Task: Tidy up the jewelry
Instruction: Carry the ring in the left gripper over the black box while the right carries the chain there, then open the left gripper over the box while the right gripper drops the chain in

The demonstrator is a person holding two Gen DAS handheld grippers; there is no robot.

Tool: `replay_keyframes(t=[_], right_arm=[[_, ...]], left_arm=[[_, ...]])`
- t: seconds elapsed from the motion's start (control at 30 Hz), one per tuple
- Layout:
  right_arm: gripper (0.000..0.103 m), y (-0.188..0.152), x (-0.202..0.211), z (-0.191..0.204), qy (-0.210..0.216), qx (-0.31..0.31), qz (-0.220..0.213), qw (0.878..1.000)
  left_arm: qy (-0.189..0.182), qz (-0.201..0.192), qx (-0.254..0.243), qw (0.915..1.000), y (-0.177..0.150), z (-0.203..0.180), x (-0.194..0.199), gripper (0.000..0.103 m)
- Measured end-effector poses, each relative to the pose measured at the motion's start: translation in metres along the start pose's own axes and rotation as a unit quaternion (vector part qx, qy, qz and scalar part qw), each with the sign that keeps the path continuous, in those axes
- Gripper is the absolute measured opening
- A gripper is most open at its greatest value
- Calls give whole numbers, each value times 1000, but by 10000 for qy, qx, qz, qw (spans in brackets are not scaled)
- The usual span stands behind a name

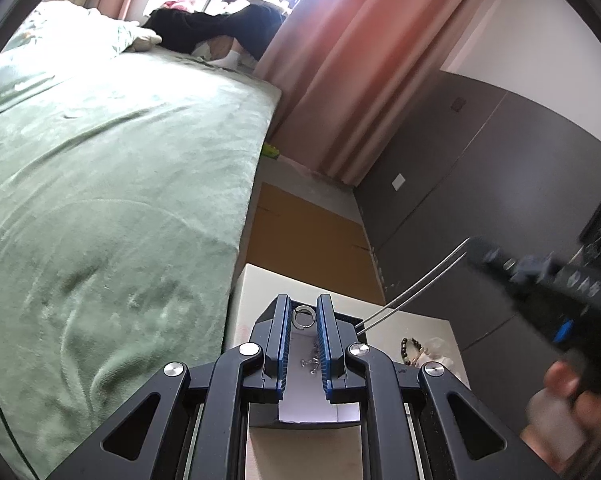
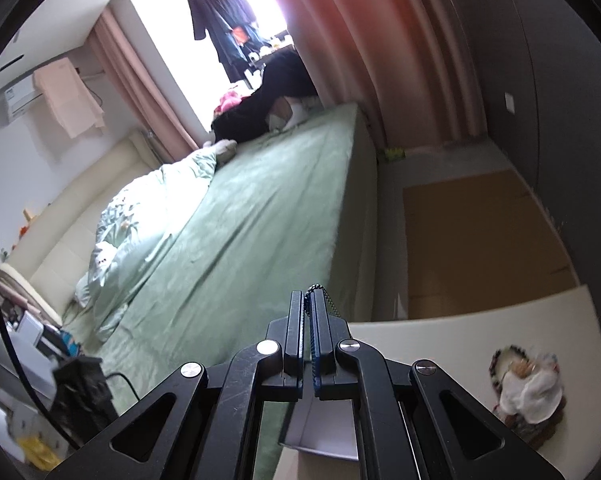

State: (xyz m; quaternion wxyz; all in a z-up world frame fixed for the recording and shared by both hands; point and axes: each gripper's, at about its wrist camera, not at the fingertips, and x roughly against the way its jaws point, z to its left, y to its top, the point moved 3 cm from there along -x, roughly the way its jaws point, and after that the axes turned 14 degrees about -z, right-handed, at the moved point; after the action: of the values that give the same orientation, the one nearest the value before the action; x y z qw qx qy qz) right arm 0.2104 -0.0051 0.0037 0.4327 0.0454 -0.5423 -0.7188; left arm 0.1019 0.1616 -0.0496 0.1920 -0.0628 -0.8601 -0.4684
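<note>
My left gripper (image 1: 304,316) hangs over a small dark jewelry box (image 1: 308,396) with a white floor on a white table (image 1: 412,324). A silver ring (image 1: 303,316) sits between its blue-edged fingertips, and small silver earrings (image 1: 310,364) lie in the box below. My right gripper (image 2: 308,312) is shut on a dark beaded chain (image 2: 328,300), whose loop pokes out at the tips. In the left wrist view the right gripper (image 1: 540,280) is blurred at the right, with two thin metal strands (image 1: 420,292) running down to the box.
A dark bead bracelet (image 1: 410,354) and a pile of jewelry with white cloth (image 2: 528,392) lie on the table's right side. A green bed (image 1: 100,200) stands to the left. Cardboard (image 1: 304,232) lies on the floor by a dark wardrobe (image 1: 480,160).
</note>
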Motion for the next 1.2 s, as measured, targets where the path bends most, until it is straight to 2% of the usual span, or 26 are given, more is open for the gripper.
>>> replay_keyframes(t=[0.23,0.47,0.53,0.6,0.63,0.73,0.9,0.97,1.0,1.03,1.1,1.2], right_arm=[[4,-39,-24,-24,211,-414,406,9981],[7,-57,-40,-39,394,-828,848,9922],[20,-55,-38,-43,421,-902,906,9909],[55,-49,-28,-46,392,-869,751,9926],[58,-46,-24,-47,385,-842,676,9934],[59,-36,-7,-52,408,-833,551,9942],[59,-29,26,-72,174,-975,383,9943],[59,-28,40,-78,147,-1041,272,9941],[59,-29,47,-83,95,-1068,218,9940],[59,-31,55,-88,23,-1091,174,9939],[59,-37,70,-99,-120,-1172,120,9930],[60,-48,88,-119,-332,-1331,115,9905]], left_arm=[[36,124,-58,9999,-6,0,-7,13],[68,248,-204,9995,-17,-8,-19,13],[67,296,-249,9992,-20,-11,-24,13],[62,340,-288,9990,-23,-14,-28,13],[57,357,-303,9989,-24,-15,-29,13],[-16,411,-362,9985,-28,-21,-31,13],[-249,418,-401,9980,-32,-34,-38,13],[-352,447,-377,9977,-31,-38,-42,18],[-338,504,-359,9975,-32,-39,-43,32],[-315,556,-300,9975,-33,-39,-45,52],[-303,500,-185,9981,-34,-39,-43,69],[-354,493,-177,9980,-35,-45,-38,70]])
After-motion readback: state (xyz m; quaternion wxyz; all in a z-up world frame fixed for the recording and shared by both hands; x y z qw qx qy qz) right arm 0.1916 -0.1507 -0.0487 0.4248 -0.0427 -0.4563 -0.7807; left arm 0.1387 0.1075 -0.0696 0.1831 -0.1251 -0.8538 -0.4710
